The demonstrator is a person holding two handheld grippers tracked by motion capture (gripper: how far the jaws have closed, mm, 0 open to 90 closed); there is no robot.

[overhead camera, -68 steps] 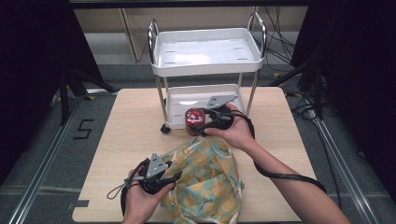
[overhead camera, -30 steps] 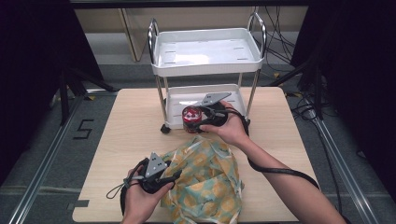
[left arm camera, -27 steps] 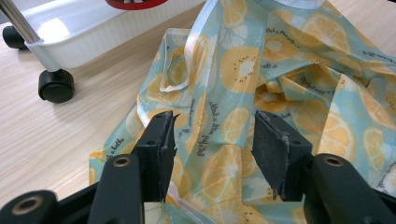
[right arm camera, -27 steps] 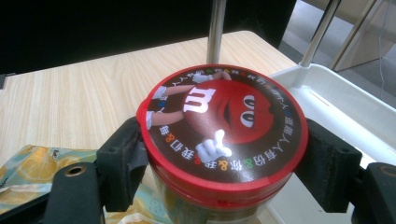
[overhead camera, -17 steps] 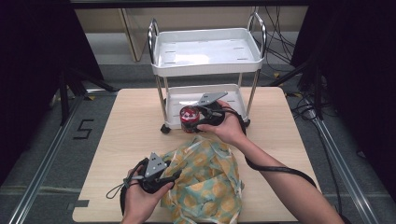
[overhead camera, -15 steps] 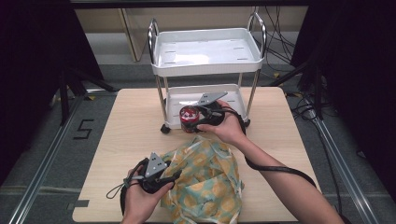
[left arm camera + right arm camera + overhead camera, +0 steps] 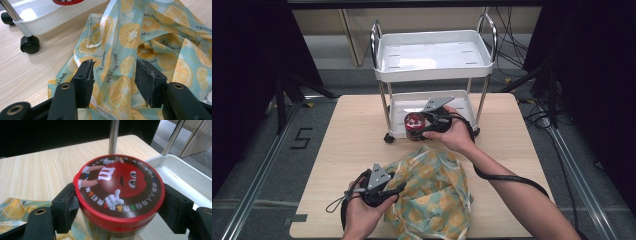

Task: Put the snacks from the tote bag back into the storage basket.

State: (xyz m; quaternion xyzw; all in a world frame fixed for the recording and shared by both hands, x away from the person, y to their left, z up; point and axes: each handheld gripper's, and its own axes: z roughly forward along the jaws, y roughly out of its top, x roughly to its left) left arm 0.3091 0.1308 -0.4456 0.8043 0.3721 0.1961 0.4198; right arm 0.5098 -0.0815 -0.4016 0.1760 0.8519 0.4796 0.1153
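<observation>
Holding red-lidded candy jar (image 7: 119, 195) upright betw. jaws of right gripper (image 7: 428, 124), pads pressed to both sides just under lid, so pinching it. Sits at front edge of cart's lower tray (image 7: 399, 106), at or just over the rim; touching tray floor or not — can't tell. White two-tier cart (image 7: 432, 55) standing on wood table (image 7: 354, 135), castor (image 7: 30, 44) near bag corner. Probably placing jar on lower tray: best kept level, pushed further in past the rim, clear of chrome post (image 7: 114, 136) right behind lid, set down flat before letting jaws part, so no tipping off the edge. Nearer the person, lemon-print bag (image 7: 437, 195) lying crumpled on table. Left gripper (image 7: 113, 75) hovering low over bag, jaws spread w/ printed film visible betw. them, nothing pinched.
</observation>
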